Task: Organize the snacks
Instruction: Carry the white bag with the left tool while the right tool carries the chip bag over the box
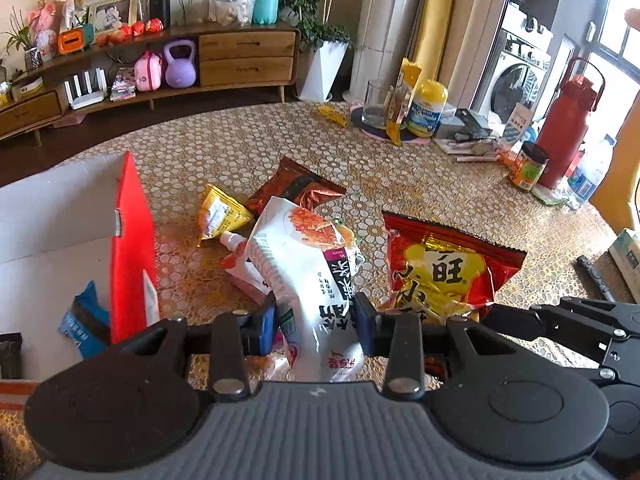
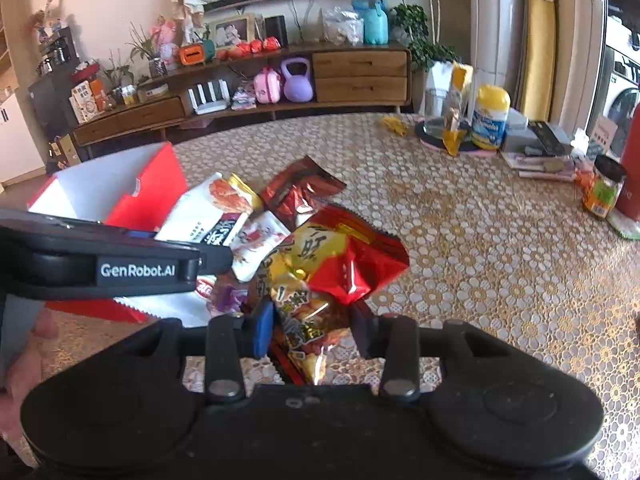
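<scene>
A living room with a long wooden sideboard lies behind a table covered in a gold, flower-patterned cloth. The left gripper is clamped on the lower end of a white snack bag, which stands tilted above the table. The right gripper is clenched on a red and yellow snack bag, crumpled between its pads. A red box with a white inside stands open at the left, a blue packet inside it. A yellow packet and a dark red packet lie on the cloth beyond the white bag.
</scene>
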{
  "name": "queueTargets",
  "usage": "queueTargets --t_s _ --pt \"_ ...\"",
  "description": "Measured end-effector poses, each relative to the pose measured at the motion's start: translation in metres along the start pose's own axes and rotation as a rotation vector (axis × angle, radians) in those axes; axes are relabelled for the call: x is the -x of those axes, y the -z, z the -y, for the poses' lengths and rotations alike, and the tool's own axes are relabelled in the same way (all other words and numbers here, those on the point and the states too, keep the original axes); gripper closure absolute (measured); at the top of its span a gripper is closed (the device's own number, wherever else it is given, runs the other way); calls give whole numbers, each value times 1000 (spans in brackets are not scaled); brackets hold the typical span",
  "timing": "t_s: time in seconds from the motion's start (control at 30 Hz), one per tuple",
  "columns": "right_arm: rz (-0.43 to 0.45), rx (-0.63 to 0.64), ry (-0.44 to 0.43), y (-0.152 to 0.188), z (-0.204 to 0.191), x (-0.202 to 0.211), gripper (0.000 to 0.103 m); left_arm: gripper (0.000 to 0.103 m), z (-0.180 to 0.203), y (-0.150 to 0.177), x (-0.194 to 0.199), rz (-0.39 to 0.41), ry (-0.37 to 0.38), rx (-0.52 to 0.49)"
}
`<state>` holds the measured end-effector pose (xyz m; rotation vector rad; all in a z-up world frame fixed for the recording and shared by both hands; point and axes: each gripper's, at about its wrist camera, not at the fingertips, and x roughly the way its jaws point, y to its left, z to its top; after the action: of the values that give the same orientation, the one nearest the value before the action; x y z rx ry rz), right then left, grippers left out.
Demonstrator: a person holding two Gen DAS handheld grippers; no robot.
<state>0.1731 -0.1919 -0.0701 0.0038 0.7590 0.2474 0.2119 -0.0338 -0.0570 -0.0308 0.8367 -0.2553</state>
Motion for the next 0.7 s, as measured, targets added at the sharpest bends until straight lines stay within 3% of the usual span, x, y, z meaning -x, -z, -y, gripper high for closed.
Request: queueTargets --t_s 0.7 --pt "106 118 -96 -22 -65 60 70 65 -39 9 112 104 -53 43"
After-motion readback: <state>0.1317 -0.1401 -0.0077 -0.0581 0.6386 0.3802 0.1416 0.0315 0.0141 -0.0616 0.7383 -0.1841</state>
